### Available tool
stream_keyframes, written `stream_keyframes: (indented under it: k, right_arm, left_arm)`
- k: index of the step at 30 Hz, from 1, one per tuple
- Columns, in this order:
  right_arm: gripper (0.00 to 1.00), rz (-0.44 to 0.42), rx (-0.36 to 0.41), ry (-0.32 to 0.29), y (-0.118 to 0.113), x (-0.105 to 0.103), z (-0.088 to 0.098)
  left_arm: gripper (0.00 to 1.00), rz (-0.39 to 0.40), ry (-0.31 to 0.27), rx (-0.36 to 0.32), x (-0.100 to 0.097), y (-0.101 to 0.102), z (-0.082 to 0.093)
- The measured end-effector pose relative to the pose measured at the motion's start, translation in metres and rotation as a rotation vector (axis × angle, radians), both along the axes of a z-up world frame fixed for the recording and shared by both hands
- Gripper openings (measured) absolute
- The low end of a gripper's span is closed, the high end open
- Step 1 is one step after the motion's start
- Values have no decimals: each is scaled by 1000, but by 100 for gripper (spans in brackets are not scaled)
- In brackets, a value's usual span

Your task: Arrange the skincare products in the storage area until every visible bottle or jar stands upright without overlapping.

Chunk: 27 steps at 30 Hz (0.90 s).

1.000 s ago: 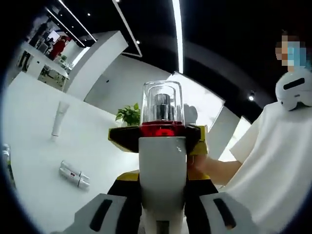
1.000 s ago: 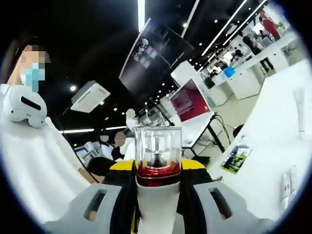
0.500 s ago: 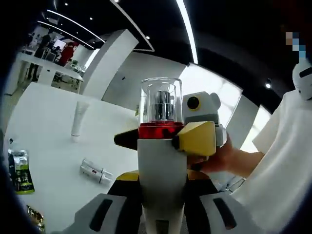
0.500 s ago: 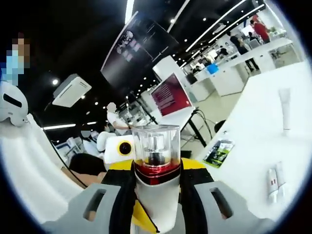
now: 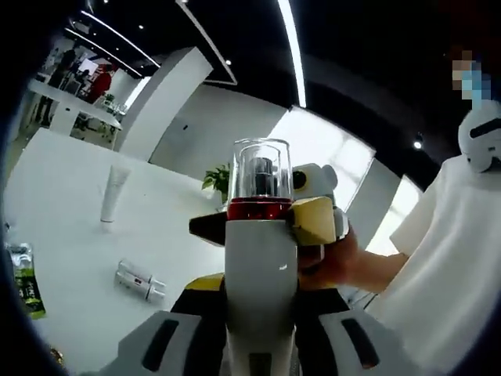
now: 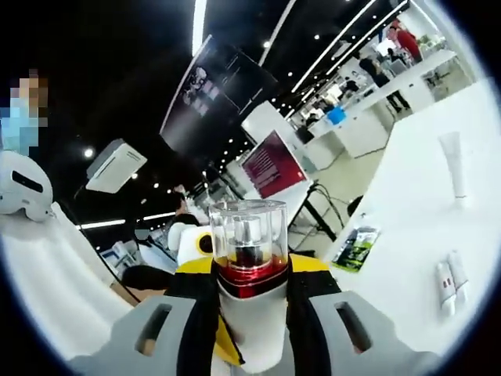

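Observation:
A white bottle (image 5: 261,274) with a red collar and a clear cap stands upright between my left gripper's (image 5: 261,337) jaws, which are shut on its body. My right gripper (image 5: 313,219) reaches in from behind and right, its yellow and black tips flanking the red collar, with a hand behind it. In the right gripper view the same bottle (image 6: 250,305) sits between my right gripper's (image 6: 250,337) jaws, shut on it. On the white table stand a white tube (image 5: 113,192) (image 6: 452,160) and two small tubes lying side by side (image 5: 139,280) (image 6: 450,278).
A green sachet (image 5: 23,282) (image 6: 356,247) lies on the white table (image 5: 63,235). A person in a white shirt (image 5: 454,258) stands close on the right of the left gripper view. A potted plant (image 5: 219,178) sits at the table's far edge.
Both views have swung a little with the hands. The right gripper's camera box came into sight beside the bottle's collar. The bottle stays held in both grippers.

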State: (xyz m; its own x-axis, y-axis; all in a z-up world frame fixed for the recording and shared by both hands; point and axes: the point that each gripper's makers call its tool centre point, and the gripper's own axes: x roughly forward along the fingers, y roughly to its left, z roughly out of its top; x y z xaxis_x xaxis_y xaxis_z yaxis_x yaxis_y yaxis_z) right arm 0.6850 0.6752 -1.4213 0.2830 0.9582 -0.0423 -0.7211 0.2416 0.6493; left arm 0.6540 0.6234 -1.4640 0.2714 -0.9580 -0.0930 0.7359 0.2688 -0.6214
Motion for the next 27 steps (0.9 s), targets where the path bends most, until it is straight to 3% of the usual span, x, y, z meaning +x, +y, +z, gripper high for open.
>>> stream_keyframes:
  k: [5,7,9,11,12,14,16,20,27]
  right_arm:
    - [29,-2,-38,-22,3,-1,-2]
    - [29,-12,-37,-31,1,1,2]
    - [30,-11,-37,-36,1,3,5]
    - [30,-9,-53,-48,2,3,5]
    - [30,-9,-59,-52,3,3,4]
    - [30,-10,-65,-50,4,3,2]
    - [31,-12,-59,-40,5,3,1]
    - [32,-19,-68,-39,9,3,2]
    - [32,-20,-94,-22,13,4,-6]
  left_arm:
    - [34,-45,1,34,-4,-3,-6]
    - [37,-61,36,60,-7,-4,-14]
    - [38,-65,28,91,-9,-5,-21]
    - [36,-32,37,13,-6,-6,-9]
    - [35,-35,47,26,-6,-3,-11]
    - [33,-36,-22,66,-7,-3,-13]
    - [32,-34,3,54,-9,-4,-13]
    - [31,0,-6,24,-7,-1,-12]
    - [31,43,56,-77,-6,2,-12]
